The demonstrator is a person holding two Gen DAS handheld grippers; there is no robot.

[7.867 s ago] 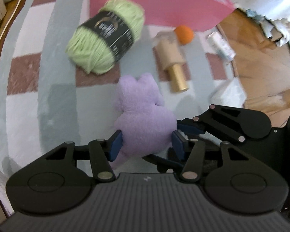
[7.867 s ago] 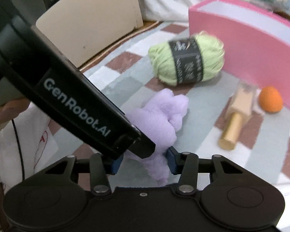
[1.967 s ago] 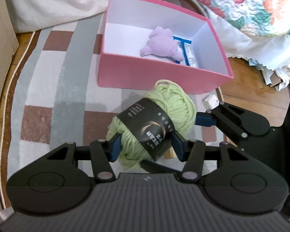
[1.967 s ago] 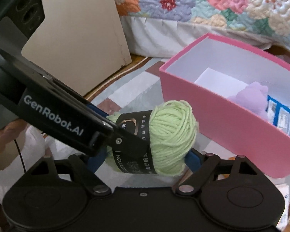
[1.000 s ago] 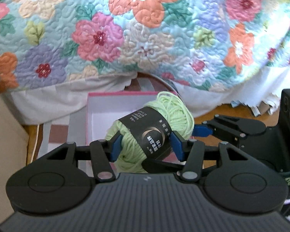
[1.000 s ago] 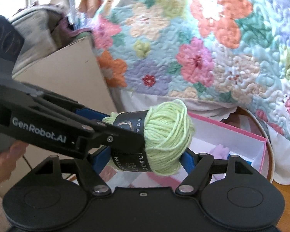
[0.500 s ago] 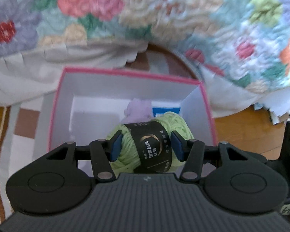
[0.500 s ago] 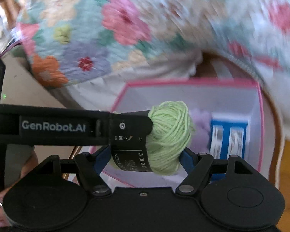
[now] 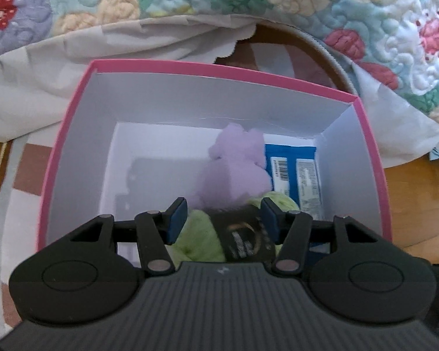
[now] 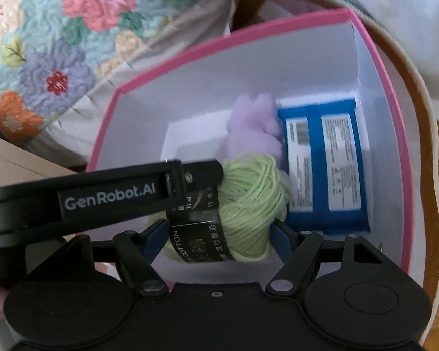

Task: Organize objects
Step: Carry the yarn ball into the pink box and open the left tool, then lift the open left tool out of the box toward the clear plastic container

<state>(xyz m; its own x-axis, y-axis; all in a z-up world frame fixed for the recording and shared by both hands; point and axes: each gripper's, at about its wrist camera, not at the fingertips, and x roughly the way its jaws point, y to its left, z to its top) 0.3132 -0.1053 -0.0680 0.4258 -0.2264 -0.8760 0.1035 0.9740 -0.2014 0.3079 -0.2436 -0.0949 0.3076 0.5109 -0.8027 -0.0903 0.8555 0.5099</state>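
A green yarn ball with a black label (image 9: 240, 234) (image 10: 243, 207) is down inside the pink box (image 9: 228, 70) (image 10: 395, 146). My left gripper (image 9: 222, 216) is open, its blue pads standing off the yarn on both sides. My right gripper (image 10: 216, 237) brackets the yarn from the other side; I cannot tell if its pads still press it. A purple plush toy (image 9: 234, 163) (image 10: 254, 125) and a blue packet (image 9: 298, 172) (image 10: 325, 163) lie in the box beyond the yarn. The left gripper's arm (image 10: 102, 196) crosses the right wrist view.
A floral quilt (image 9: 365, 14) (image 10: 58, 44) and white sheet (image 9: 44, 58) hang behind the box. A striped rug (image 9: 17, 175) lies left of the box, wooden floor (image 9: 415, 199) to the right. A cardboard panel (image 10: 14, 163) stands at left.
Both grippers came down into the box with the yarn. The left gripper's jaws have opened off the yarn, which now sits lower between them.
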